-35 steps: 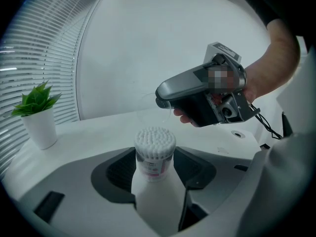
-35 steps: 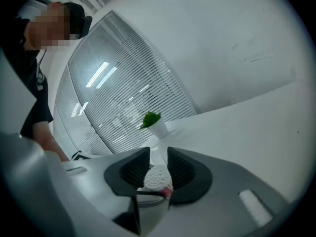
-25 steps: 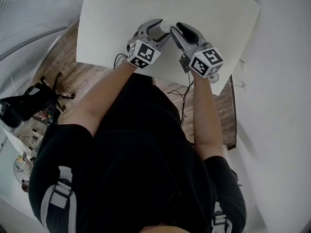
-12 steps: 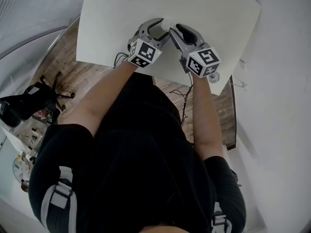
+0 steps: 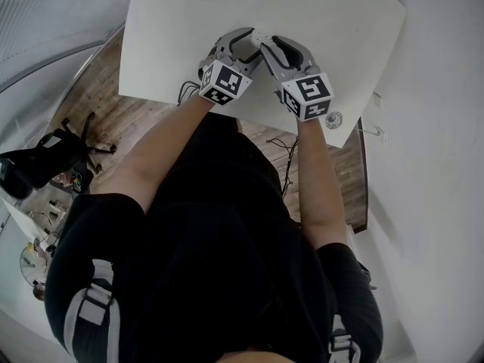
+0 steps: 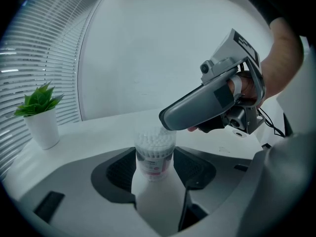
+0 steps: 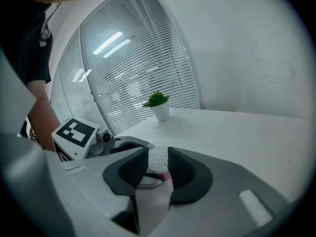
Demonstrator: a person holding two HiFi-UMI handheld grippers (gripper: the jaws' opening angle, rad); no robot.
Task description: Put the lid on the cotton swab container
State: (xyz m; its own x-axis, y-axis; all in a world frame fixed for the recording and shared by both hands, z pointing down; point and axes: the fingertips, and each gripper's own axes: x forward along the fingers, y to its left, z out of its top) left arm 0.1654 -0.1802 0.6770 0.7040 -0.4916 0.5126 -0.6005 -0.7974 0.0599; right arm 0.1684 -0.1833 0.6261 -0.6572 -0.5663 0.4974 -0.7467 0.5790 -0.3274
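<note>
The cotton swab container point(image 6: 154, 154) is a clear tube full of white swabs with a pink label. It stands upright between the pads of my left gripper point(image 6: 155, 171), which is shut on its body. In the head view the container point(image 5: 259, 36) shows as a small white spot between both grippers over the white table point(image 5: 333, 13). My right gripper point(image 5: 274, 48) reaches over the container's top from the right. Its pads point(image 7: 180, 167) close on a thin clear rim that looks like the lid point(image 7: 148, 180), right above the swab tips point(image 7: 158, 158). The lid is hard to make out.
A small green plant in a white pot point(image 6: 42, 115) stands at the table's far edge by the window blinds point(image 7: 133, 78). A small round fitting point(image 5: 333, 119) sits at the table's near right corner. An office chair point(image 5: 45, 157) stands on the wooden floor to the left.
My right gripper has rolled about its own line and shifted slightly left, closer over the container's top. The left gripper and the container have stayed still.
</note>
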